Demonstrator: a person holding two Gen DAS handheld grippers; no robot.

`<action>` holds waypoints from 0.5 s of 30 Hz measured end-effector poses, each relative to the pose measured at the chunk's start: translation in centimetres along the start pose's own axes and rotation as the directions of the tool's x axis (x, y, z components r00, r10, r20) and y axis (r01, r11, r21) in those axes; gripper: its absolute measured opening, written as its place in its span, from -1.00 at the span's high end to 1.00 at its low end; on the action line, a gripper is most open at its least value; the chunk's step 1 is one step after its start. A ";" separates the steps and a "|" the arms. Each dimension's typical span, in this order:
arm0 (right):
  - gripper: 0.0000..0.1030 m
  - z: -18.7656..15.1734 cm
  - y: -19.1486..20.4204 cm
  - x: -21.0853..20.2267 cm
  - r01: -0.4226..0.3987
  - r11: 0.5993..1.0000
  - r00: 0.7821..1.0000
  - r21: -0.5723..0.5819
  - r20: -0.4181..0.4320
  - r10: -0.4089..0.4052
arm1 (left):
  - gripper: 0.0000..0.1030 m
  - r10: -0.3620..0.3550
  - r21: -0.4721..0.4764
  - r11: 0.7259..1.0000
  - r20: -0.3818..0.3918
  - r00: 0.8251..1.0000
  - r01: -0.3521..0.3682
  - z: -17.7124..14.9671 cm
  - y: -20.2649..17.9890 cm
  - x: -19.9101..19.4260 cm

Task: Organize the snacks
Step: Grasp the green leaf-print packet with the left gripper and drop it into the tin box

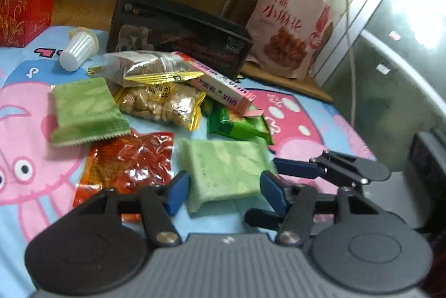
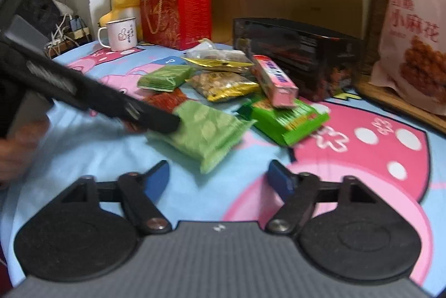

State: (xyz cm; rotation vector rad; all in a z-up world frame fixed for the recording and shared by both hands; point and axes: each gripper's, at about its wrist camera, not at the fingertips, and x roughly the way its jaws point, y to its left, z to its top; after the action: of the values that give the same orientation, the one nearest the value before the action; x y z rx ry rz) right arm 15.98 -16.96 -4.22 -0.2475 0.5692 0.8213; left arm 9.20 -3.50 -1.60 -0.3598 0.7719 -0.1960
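the left claw (image 1: pixel 223 188) is spread wide, its blue fingers (image 1: pixel 178 188) on either side of a pale green packet (image 1: pixel 223 172) that lies flat on the cartoon-printed surface (image 1: pixel 33 114); the packet sits between the pads and contact cannot be told for sure. from the right wrist view the left claw (image 2: pixel 170 125) reaches in from the left and its tip meets the near end of the same pale green packet (image 2: pixel 206 133). the right claw (image 2: pixel 218 181) is also spread, hovering over bare cloth just short of that packet, holding nothing.

the rest of the snacks lie in a loose pile behind: a second pale green packet (image 1: pixel 86 111) to the left, a red clear-fronted packet (image 1: pixel 131 161) partly under it, a yellow bag of nuts (image 1: pixel 164 103) in the middle, a clear bag with gold edging (image 1: pixel 145 66) above that, a pink long box (image 1: pixel 223 86) leaning across the pile, and a bright green wafer pack (image 1: pixel 239 122) under the pink box's near end. a dark box (image 1: pixel 181 33) stands behind the pile, a big pink snack bag (image 1: pixel 290 27) leans upright at the right, a white ribbed cup (image 1: pixel 76 48) lies tipped at the left, and a red gift box (image 2: pixel 178 8) and white mug (image 2: pixel 121 33) stand at the far edge
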 end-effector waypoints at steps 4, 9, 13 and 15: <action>0.10 1.0 0.4 1.1 -0.021 1.000 1.000 -0.004 0.003 0.021 | 0.20 -0.031 -0.053 0.998 0.001 1.000 0.031 0.2 0.0 -0.1; 0.11 1.9 0.4 -0.7 -0.029 1.000 0.998 0.008 0.047 0.029 | 0.20 -0.072 -0.018 0.997 0.044 0.996 0.073 1.4 -1.0 -2.2; 0.11 5.0 -1.3 -1.8 -0.022 1.000 0.993 0.004 0.118 0.021 | 0.20 -0.048 0.044 0.998 0.109 0.993 0.043 5.9 -2.2 -3.0; 0.11 7.4 -2.6 -1.3 -0.008 1.000 0.989 -0.005 0.149 0.009 | 0.20 -0.020 0.062 0.998 0.141 0.990 0.011 8.9 -2.5 -2.6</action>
State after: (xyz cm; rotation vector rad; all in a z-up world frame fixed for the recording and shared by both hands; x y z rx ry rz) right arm 19.97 -16.40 2.58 -0.1854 0.4282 0.8418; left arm 13.62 -2.89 6.89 -0.3185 0.6222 -0.2061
